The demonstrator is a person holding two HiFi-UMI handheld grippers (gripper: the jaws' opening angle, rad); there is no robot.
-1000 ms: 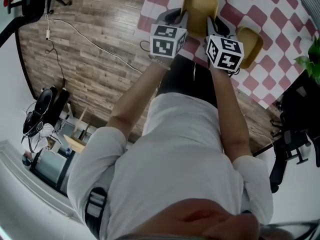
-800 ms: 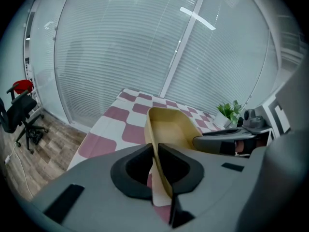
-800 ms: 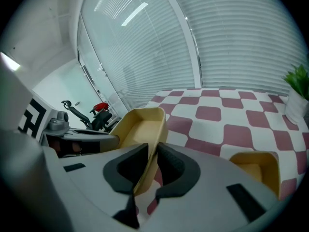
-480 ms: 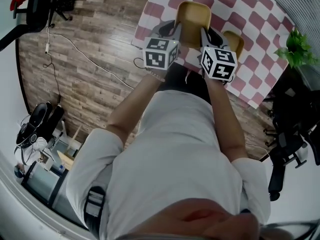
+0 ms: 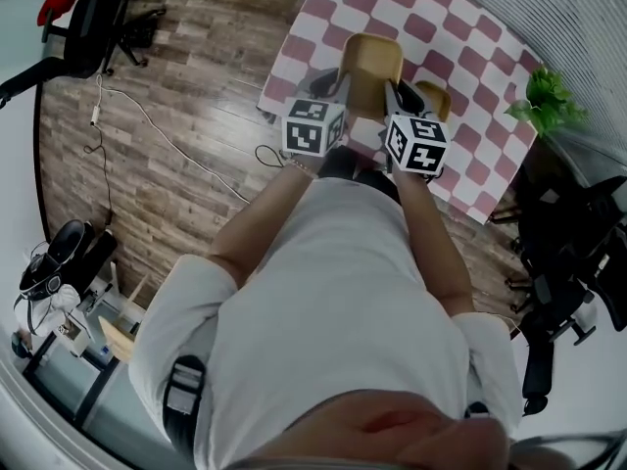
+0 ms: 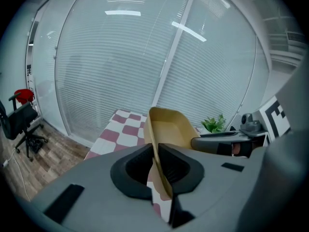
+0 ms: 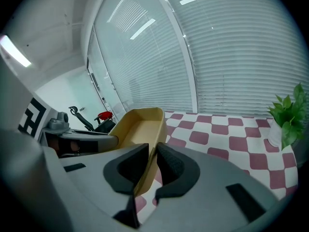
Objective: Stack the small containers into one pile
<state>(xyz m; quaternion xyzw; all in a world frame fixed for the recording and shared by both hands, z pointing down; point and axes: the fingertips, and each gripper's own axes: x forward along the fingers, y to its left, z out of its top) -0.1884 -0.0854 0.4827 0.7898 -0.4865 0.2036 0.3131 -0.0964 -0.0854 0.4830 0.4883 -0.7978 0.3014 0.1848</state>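
Checkered tablecloth | left gripper grips tan container wall

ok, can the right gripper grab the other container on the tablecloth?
Probably not: right gripper, jaws just closed further, grips the held tan container. The second tan container lies clear beside it.

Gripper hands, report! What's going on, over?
Left gripper, right gripper each shut on tan container, opposite walls; right fingers just tightened. Container up off table. Nothing blocking.
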